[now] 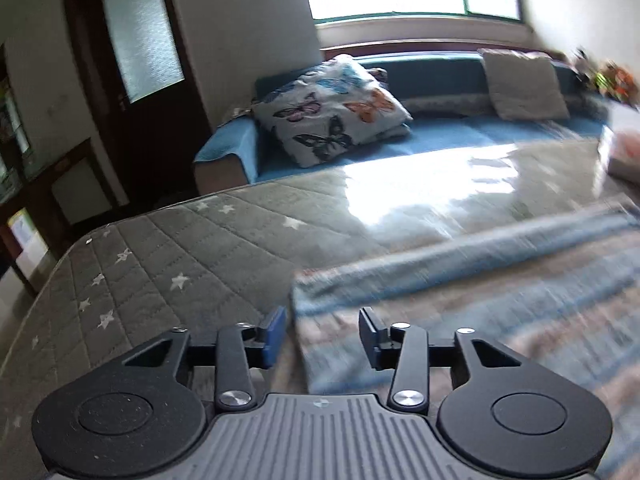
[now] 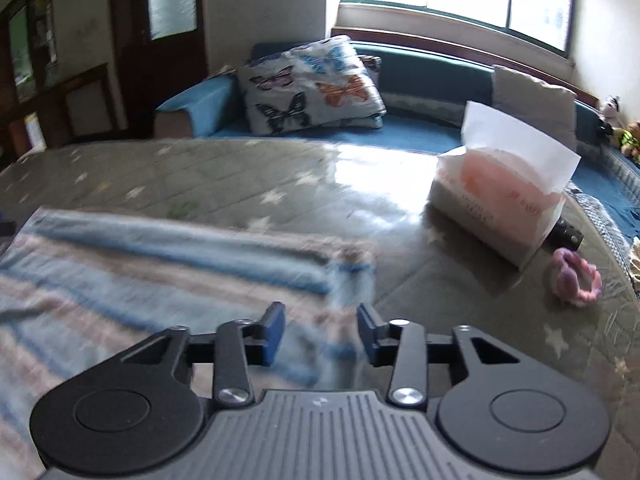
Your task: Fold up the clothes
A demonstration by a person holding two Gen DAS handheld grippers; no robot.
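A blue, pink and white striped cloth (image 1: pixel 480 300) lies flat on the grey star-patterned table cover (image 1: pixel 160 264). Its far edge is folded into a blue band. My left gripper (image 1: pixel 322 334) is open, its jaws hovering over the cloth's near left corner. In the right wrist view the same cloth (image 2: pixel 140 280) fills the lower left. My right gripper (image 2: pixel 320 334) is open, its jaws hovering over the cloth's near right corner. Both views are motion-blurred.
A tissue pack (image 2: pixel 504 196) stands on the table at the right, with a pink hair tie (image 2: pixel 576 276) and a small dark object beside it. Behind the table is a blue sofa (image 1: pixel 440 136) with a butterfly pillow (image 1: pixel 328 112) and a grey cushion (image 1: pixel 524 84).
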